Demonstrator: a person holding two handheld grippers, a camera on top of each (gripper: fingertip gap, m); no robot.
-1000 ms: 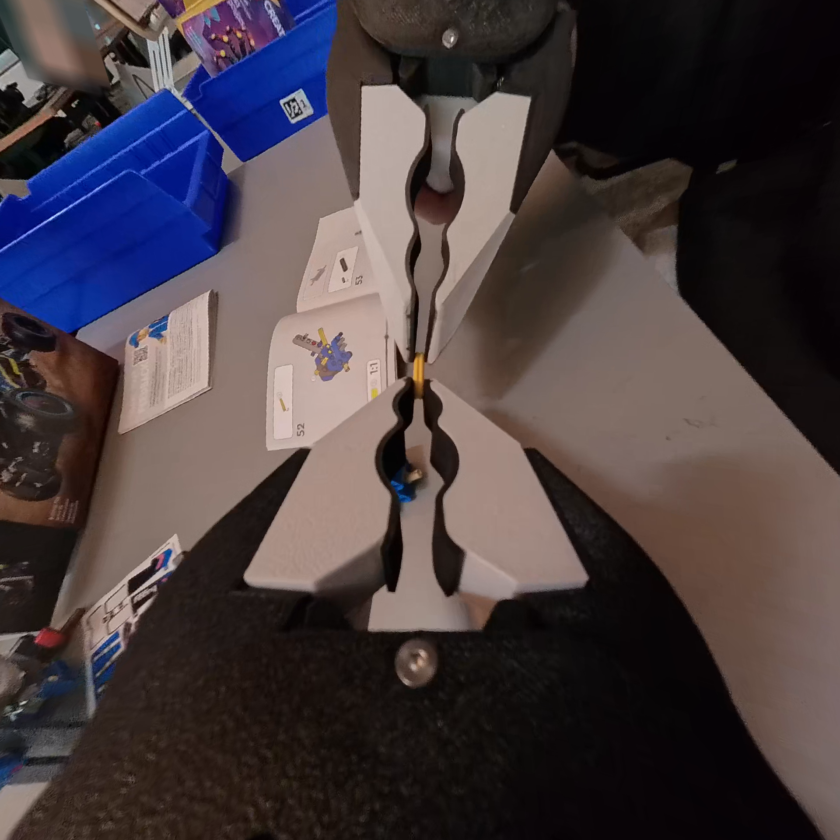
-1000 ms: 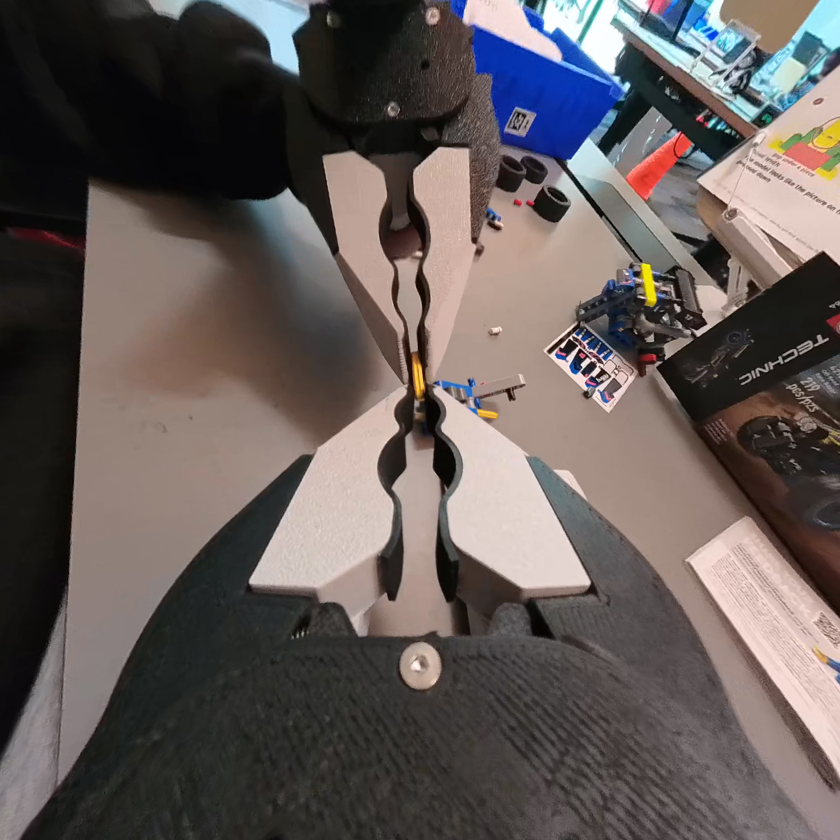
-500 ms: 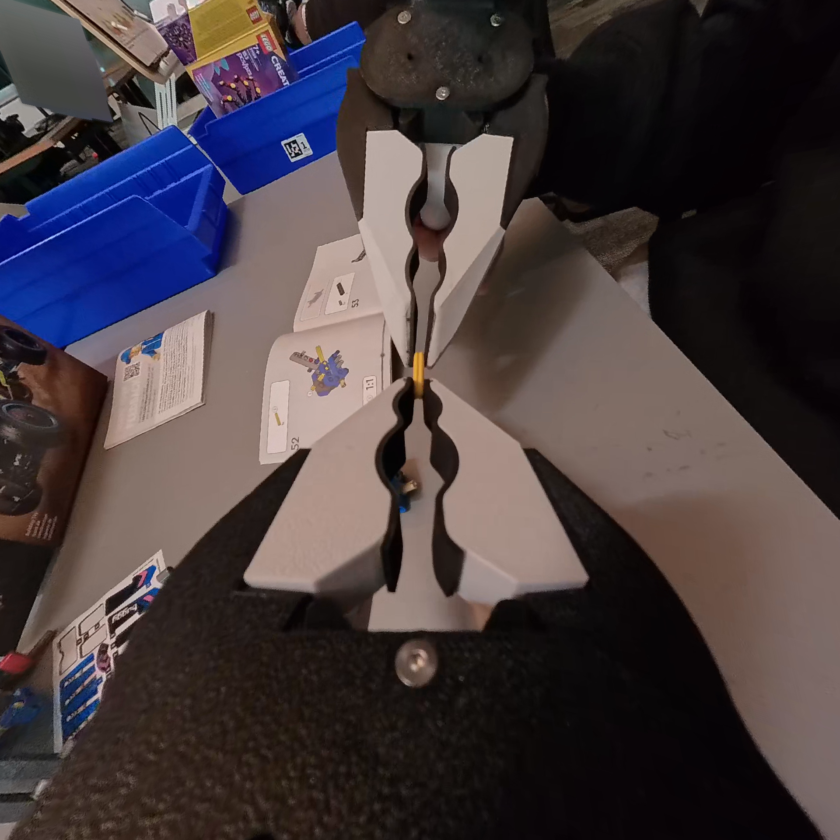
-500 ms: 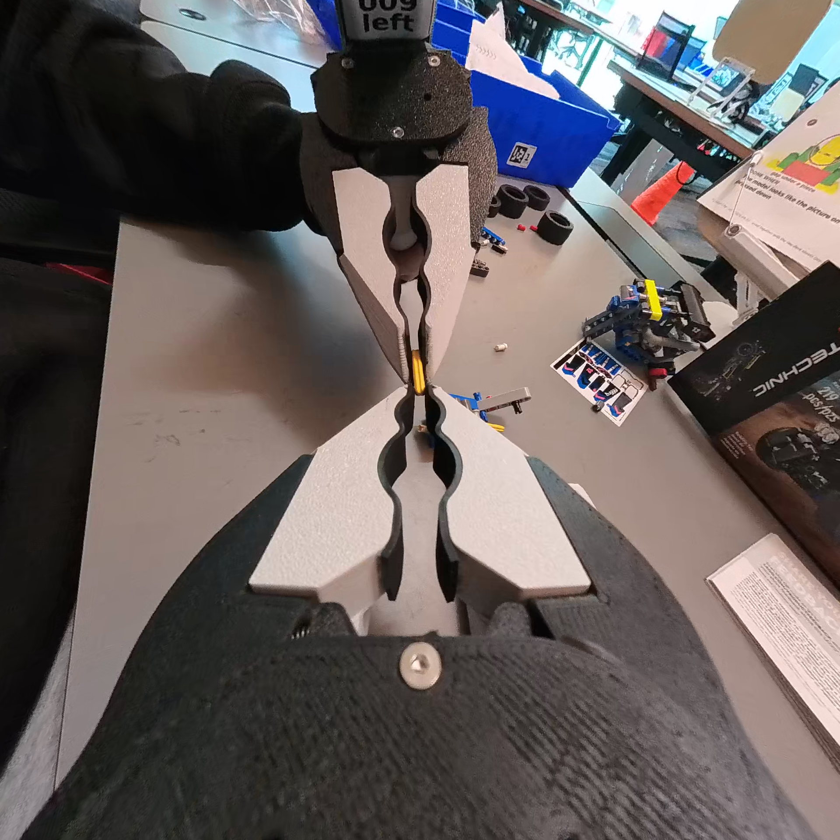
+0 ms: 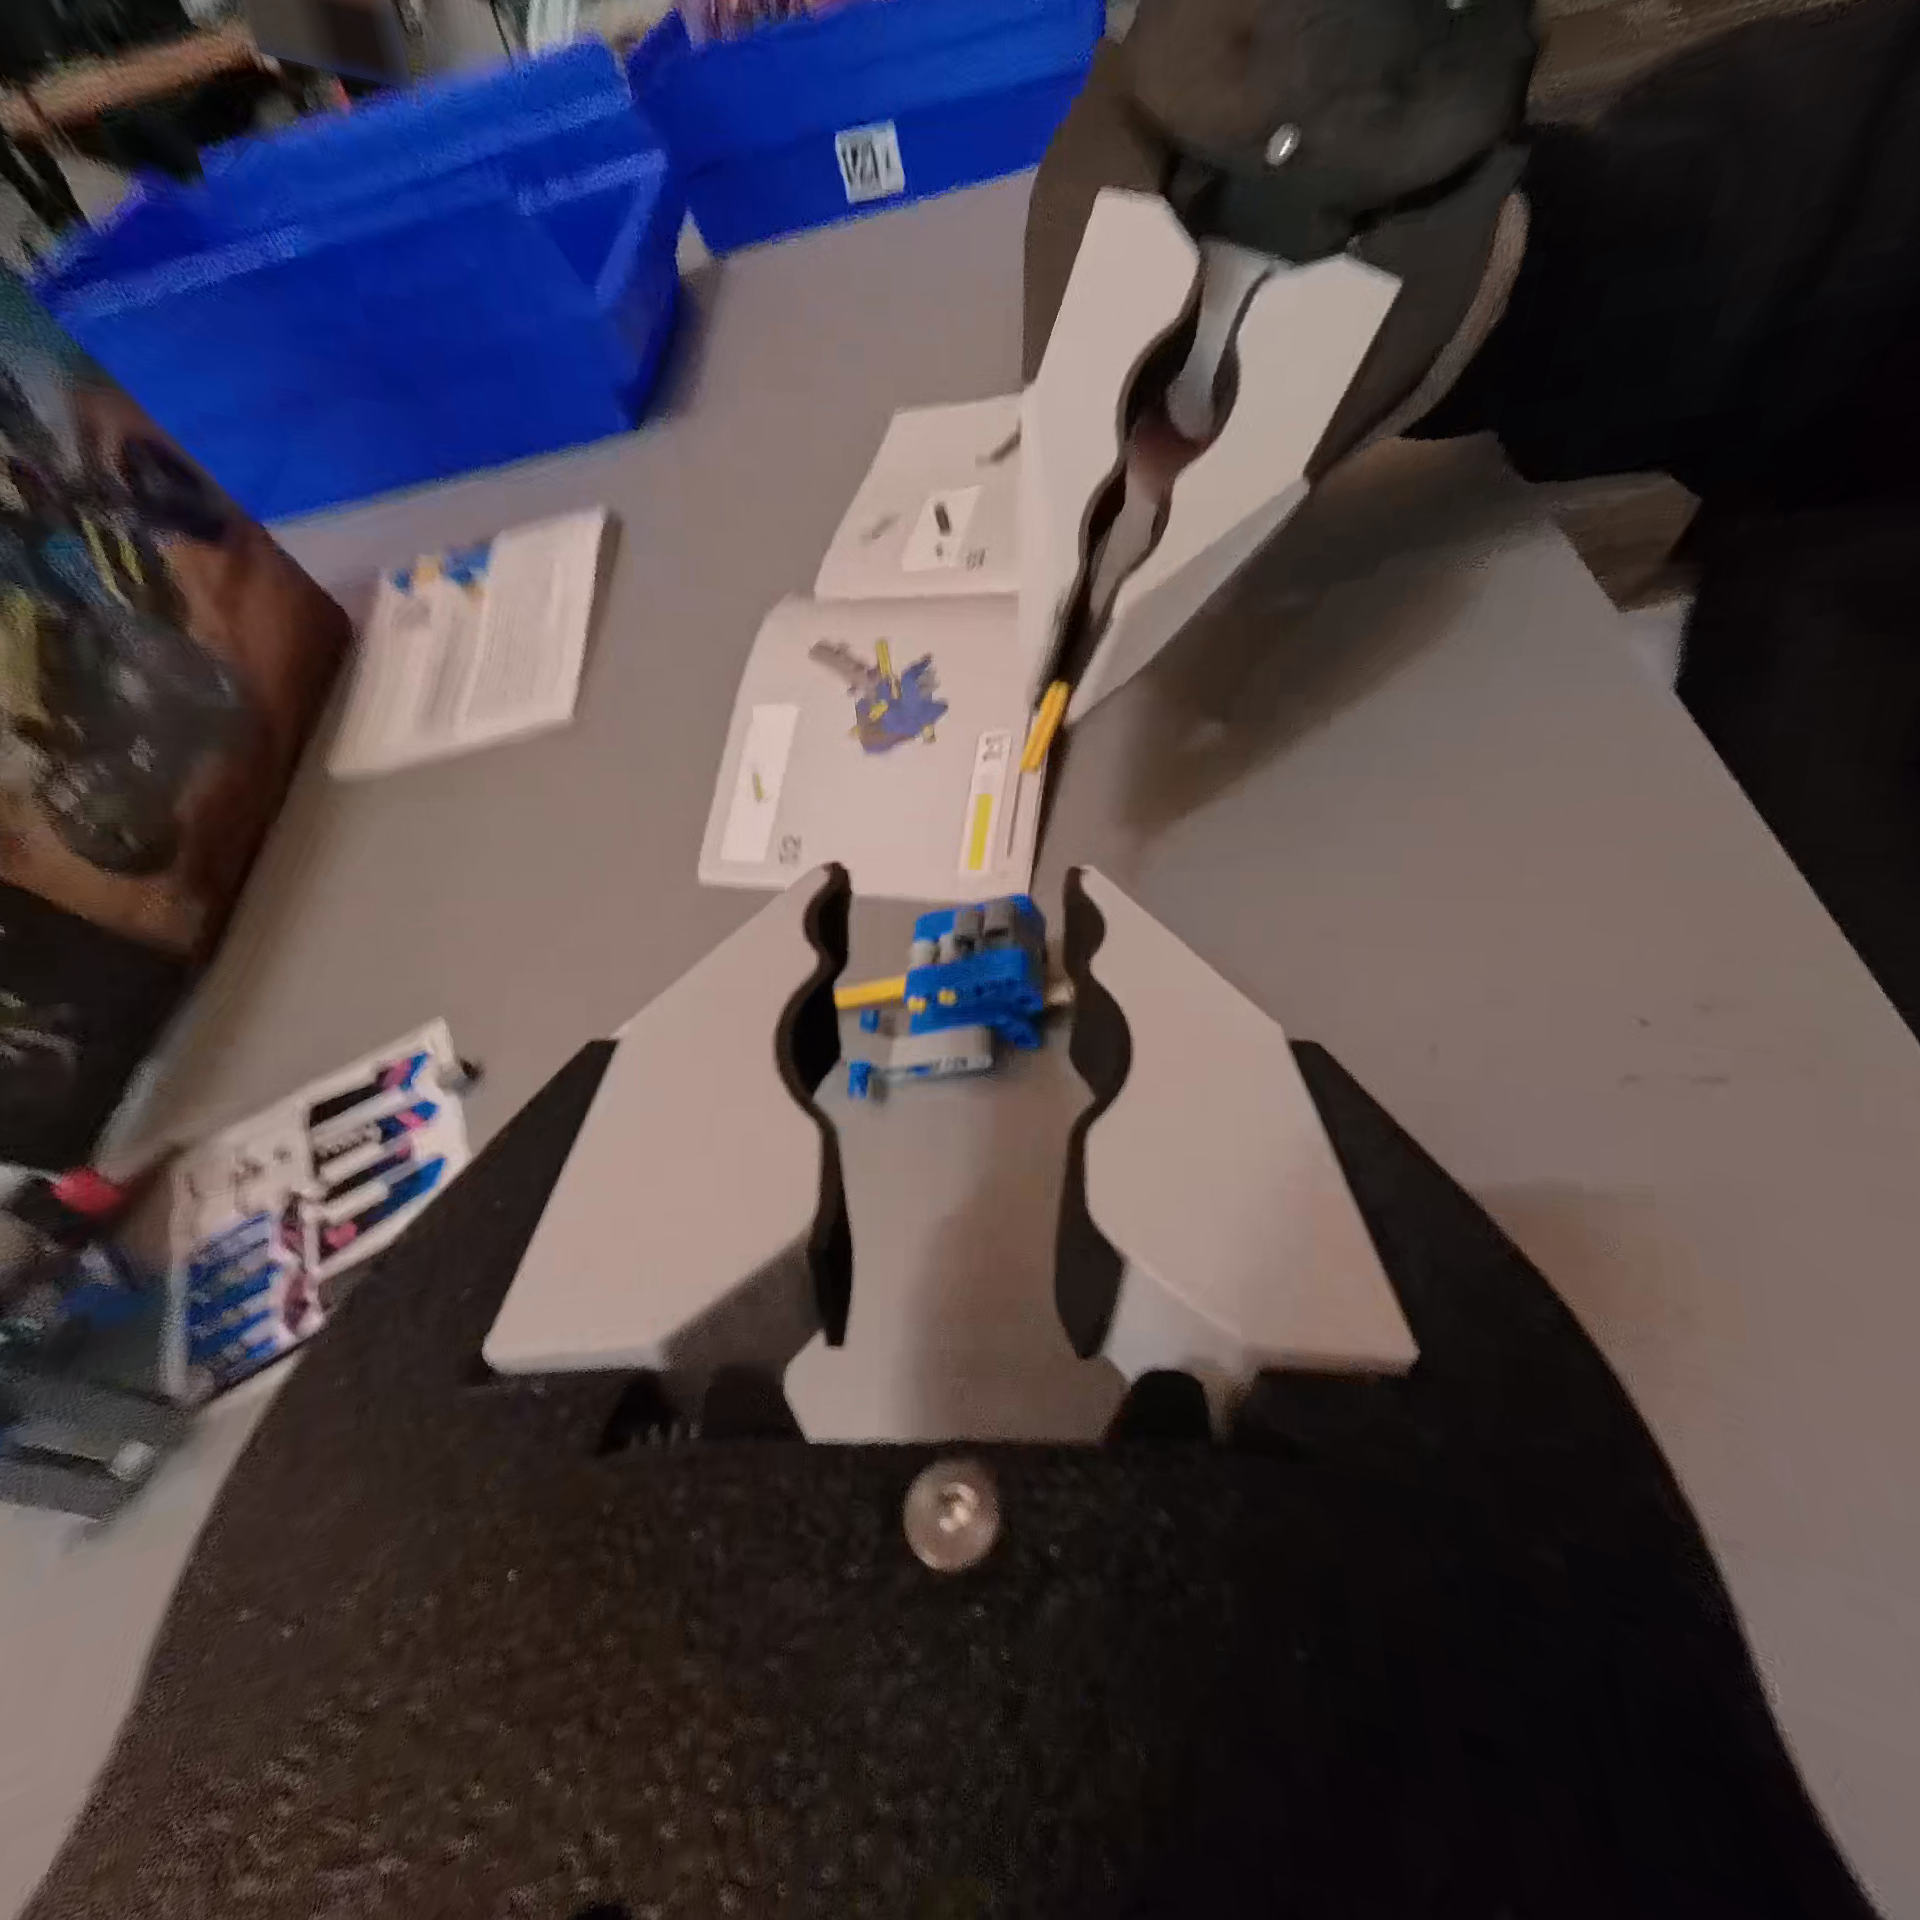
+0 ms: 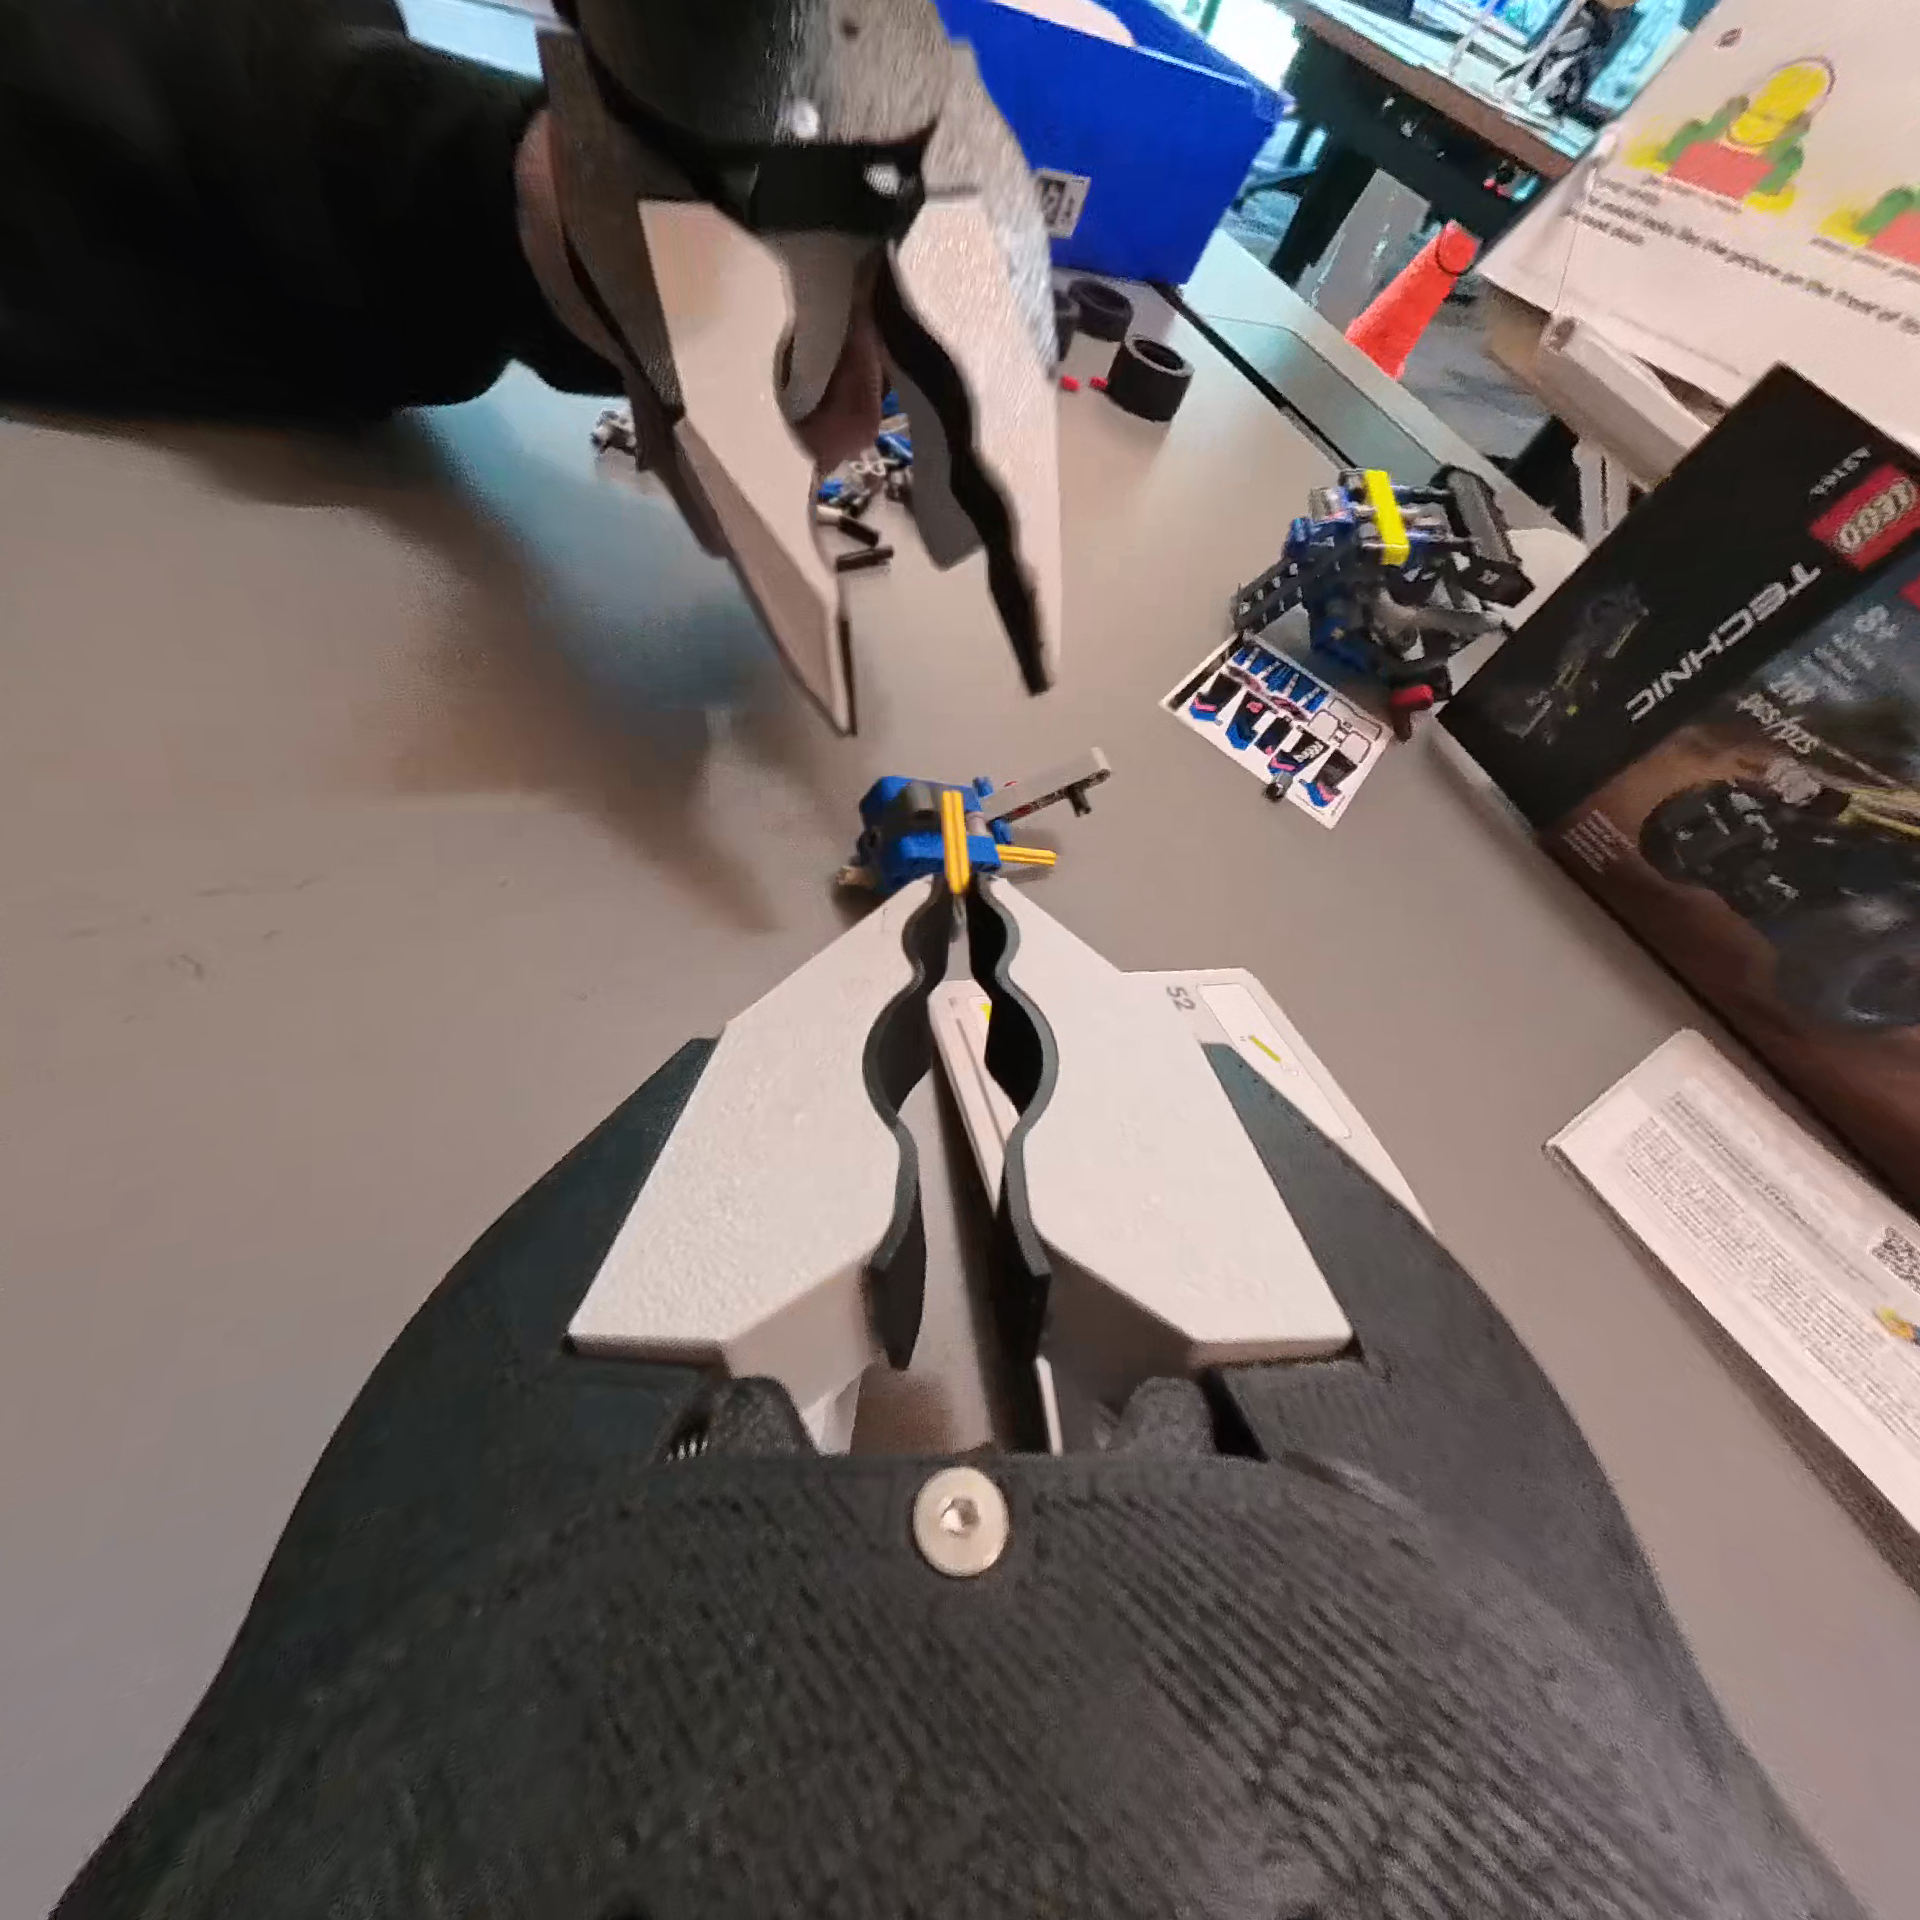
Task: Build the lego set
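Half a second ago both grippers pinched one thin yellow plastic axle tip to tip; now the left gripper (image 5: 951,883) has let go and drawn back, its grey fingers standing wide apart. Seen from the left wrist, the small blue and grey brick assembly (image 5: 971,982) lies on the grey tabletop (image 5: 1455,935) between those parted fingers, a short yellow pin poking out toward 9 o'clock. Beyond it, toward 12 o'clock, the open white instruction booklet (image 5: 862,727) lies flat, and the right gripper (image 5: 1060,675) hangs over the booklet's right edge, its fingers clamped together on the yellow axle (image 5: 1042,724), which points down and clear of the tabletop (this view is blurred). At 8 o'clock sits a white sticker sheet (image 5: 312,1195); at 10 o'clock, a folded white leaflet (image 5: 478,634); behind these, two blue plastic bins (image 5: 416,291). From the right wrist, the axle crosses in front of the assembly, and at 2 o'clock stand a larger blue, black and yellow build (image 6: 1382,582) and a dark cardboard set box (image 6: 1714,675).
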